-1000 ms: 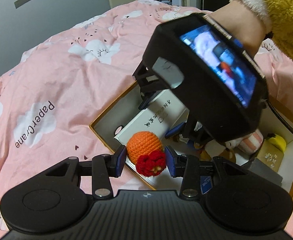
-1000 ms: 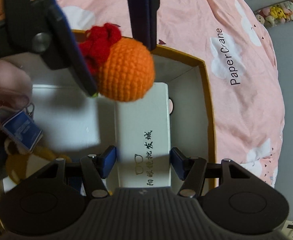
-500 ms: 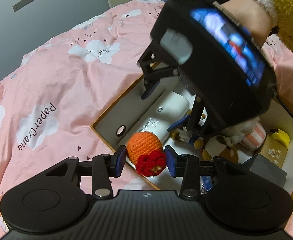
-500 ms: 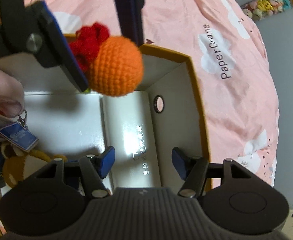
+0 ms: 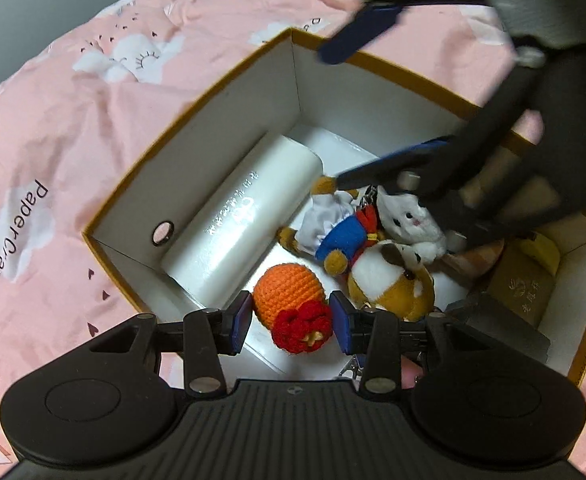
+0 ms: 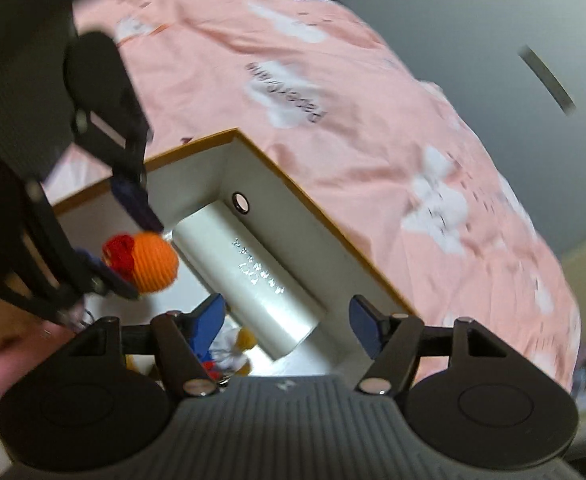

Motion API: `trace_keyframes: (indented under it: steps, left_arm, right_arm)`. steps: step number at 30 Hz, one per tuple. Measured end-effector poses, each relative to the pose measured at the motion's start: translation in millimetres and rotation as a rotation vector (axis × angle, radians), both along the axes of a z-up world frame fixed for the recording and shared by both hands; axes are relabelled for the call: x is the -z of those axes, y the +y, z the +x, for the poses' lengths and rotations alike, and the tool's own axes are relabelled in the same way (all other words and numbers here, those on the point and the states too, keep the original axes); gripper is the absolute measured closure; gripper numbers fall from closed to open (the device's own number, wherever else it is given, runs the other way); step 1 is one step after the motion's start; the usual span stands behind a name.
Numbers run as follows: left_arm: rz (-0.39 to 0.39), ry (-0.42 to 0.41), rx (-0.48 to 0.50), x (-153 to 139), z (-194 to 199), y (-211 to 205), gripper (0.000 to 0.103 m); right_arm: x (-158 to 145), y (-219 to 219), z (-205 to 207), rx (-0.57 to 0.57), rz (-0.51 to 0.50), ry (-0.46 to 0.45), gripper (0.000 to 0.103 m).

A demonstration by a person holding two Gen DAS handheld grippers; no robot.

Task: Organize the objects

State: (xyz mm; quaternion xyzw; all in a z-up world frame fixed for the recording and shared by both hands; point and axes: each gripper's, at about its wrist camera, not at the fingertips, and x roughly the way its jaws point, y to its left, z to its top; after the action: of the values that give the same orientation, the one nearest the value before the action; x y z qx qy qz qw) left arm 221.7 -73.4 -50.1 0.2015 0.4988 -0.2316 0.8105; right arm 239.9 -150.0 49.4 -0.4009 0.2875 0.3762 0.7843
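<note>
The left gripper (image 5: 289, 322) holds the crocheted orange toy (image 5: 289, 294) between its two blue pads; the toy's red flower end points back toward the gripper body and its round orange end points forward and down. The toy hangs inside the open box (image 5: 229, 108), above the bare white floor of the box. This is the relation that matters for the next move, it seems: the free place lies directly under the toy, between the white case (image 5: 241, 220) on one side and the plush animals (image 5: 377, 240) on the other. The long axis of the white case runs along the box wall, away from the gripper, so the gap beside it is a narrow lane in the same direction. Probably the left hand needs only to go lower and then let go, without moving sideways.

The right gripper (image 6: 287, 320) is empty. Its jaws have just been opening wider, and nothing is pressed between them; the end of the white case only shows through the gap, below. It stands higher over the far part of the box, so the left hand is clearly the nearer one to the free place.
</note>
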Motion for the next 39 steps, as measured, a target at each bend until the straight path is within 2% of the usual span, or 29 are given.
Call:
trace_keyframes:
  steps: [3,6,10,12,16,23,27,28,30,33,39]
  left_arm:
    - [0.015,0.001,-0.018,5,2,-1,0.054]
    - [0.020,-0.004,-0.051,8,2,1,0.053]
    - [-0.013,-0.020,-0.085,9,-2,3,0.051]
    - [-0.022,-0.038,-0.101,7,-6,5,0.047]
    - [-0.059,-0.086,-0.144,-8,-19,7,0.047]
    - [-0.173,-0.287,-0.287,-69,-71,14,0.047]
    - [-0.215,-0.357,-0.396,-99,-102,25,0.047]
    - [-0.217,-0.376,-0.430,-103,-111,27,0.047]
    - [-0.217,-0.416,-0.492,-107,-128,30,0.047]
    - [-0.216,-0.473,-0.544,-107,-155,30,0.047]
    - [-0.211,-0.497,-0.598,-107,-190,28,0.047]
  right_arm:
    - [2,-11,-12,0.075,0.043,0.046,0.033]
    - [15,-6,-15,0.110,0.051,0.017,0.033]
    - [23,-18,-28,0.176,0.063,0.018,0.033]
    - [24,-23,-36,0.211,0.076,0.002,0.033]
    - [22,-27,-45,0.275,0.096,-0.014,0.033]
    - [-3,-34,-63,0.361,0.253,0.047,0.025]
    - [-31,-40,-80,0.413,0.377,0.052,0.024]
    - [-38,-42,-85,0.429,0.413,0.055,0.020]
    - [-50,-47,-97,0.470,0.498,0.059,0.014]
    - [-59,-50,-118,0.505,0.581,0.074,0.014]
    - [-61,-53,-156,0.525,0.631,0.071,0.014]
